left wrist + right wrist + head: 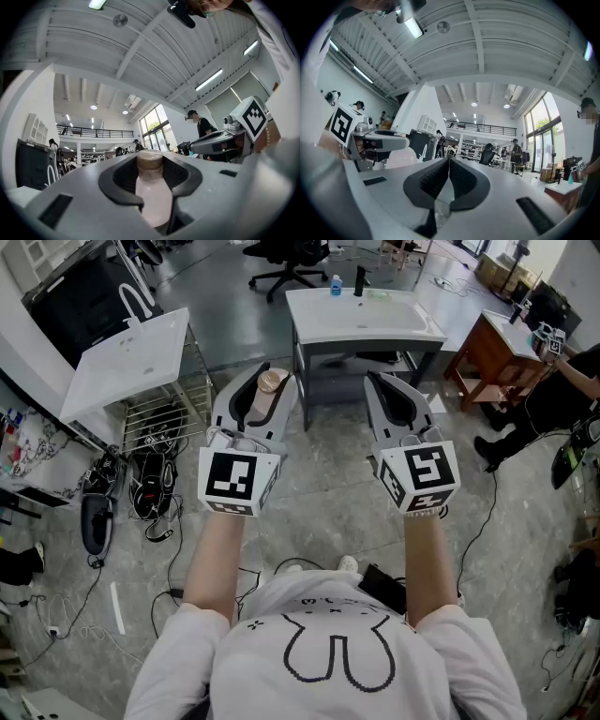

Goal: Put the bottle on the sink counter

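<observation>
Left tongs [267,379] grasping a pink bottle [152,197]; right tongs [449,168] clenched, empty.
Body grip likely steadies it for carrying to the sink surface [375,320].

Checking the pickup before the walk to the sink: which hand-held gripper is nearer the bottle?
Left. The left hand-held gripper has its jaws closed on the bottle, holding it. The right hand-held gripper is shut and empty, off to the bottle's right and not touching it.

1. The head view looks steeply down on the left gripper [265,382], the right gripper [390,395] and the floor [328,512].
2. Each gripper view looks about level along its own jaws, close up.
3. Each also shows the other gripper.
</observation>
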`<state>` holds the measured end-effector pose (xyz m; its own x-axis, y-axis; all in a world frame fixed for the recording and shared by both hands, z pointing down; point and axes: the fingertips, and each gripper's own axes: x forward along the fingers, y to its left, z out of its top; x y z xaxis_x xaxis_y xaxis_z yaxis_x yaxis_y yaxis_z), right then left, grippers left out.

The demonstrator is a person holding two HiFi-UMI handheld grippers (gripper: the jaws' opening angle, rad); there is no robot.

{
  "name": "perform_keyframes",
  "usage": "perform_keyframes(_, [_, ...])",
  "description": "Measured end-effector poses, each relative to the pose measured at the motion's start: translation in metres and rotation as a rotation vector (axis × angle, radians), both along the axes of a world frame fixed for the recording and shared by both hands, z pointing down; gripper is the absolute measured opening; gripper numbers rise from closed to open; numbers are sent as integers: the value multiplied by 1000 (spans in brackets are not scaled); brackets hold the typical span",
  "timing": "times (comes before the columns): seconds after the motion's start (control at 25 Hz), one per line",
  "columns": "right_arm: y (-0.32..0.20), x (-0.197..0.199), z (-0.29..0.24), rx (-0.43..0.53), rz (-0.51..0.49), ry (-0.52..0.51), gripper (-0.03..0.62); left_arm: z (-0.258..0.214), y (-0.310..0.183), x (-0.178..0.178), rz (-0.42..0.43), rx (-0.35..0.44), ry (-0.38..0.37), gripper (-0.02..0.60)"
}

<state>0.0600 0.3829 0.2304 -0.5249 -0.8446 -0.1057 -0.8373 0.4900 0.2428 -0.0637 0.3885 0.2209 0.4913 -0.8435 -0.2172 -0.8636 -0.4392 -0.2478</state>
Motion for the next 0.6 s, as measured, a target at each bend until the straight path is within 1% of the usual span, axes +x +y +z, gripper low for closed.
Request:
perform_keyframes(0.24, [-2, -22, 3, 1, 24, 24, 31, -1, -9, -29, 4, 2, 14, 138])
perform_keyframes(0.4, [-5, -27, 11, -17, 41, 44, 31, 1, -13, -39, 5, 1, 24, 138])
perform_keyframes(0.6, [-27, -28, 13, -12, 51, -5, 31, 8, -30, -46, -3, -5, 22, 138])
